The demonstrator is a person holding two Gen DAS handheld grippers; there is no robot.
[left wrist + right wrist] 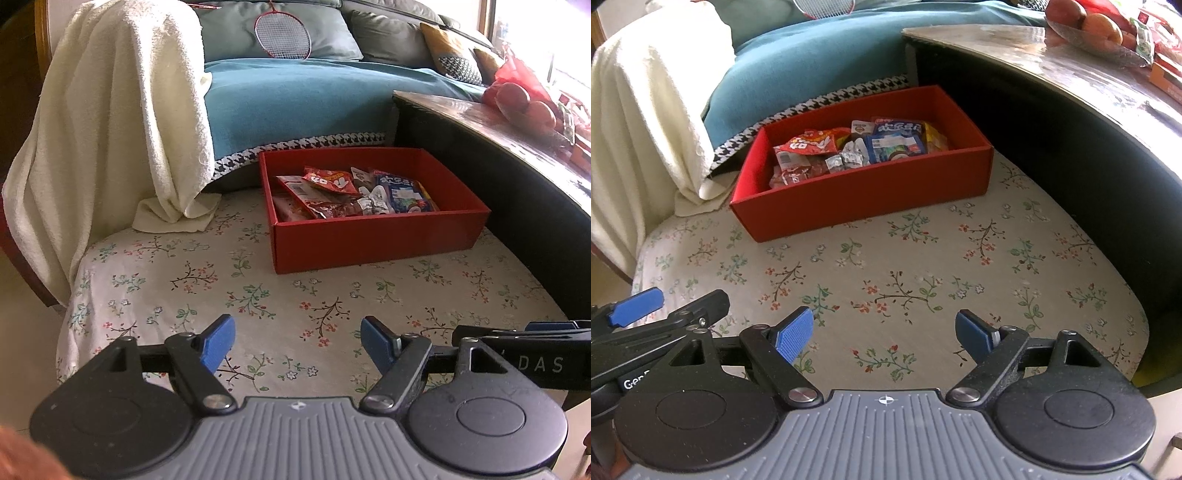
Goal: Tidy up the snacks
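A red cardboard box point(373, 236) stands on the floral-cloth seat, at the far side; it also shows in the right wrist view point(864, 199). Inside lie several snack packets: a red one point(330, 180) point(809, 144), a blue one point(404, 194) point(895, 142) and silver-wrapped ones point(373, 201). My left gripper point(297, 345) is open and empty above the near part of the cloth. My right gripper point(884, 338) is open and empty too, close beside the left one. The two grippers hang well short of the box.
A white towel point(110, 129) drapes over a chair back at left. A dark table point(1052, 85) with a fruit bowl point(1097, 33) stands at right. A sofa with a teal blanket point(314, 99) and a badminton racket point(282, 33) is behind.
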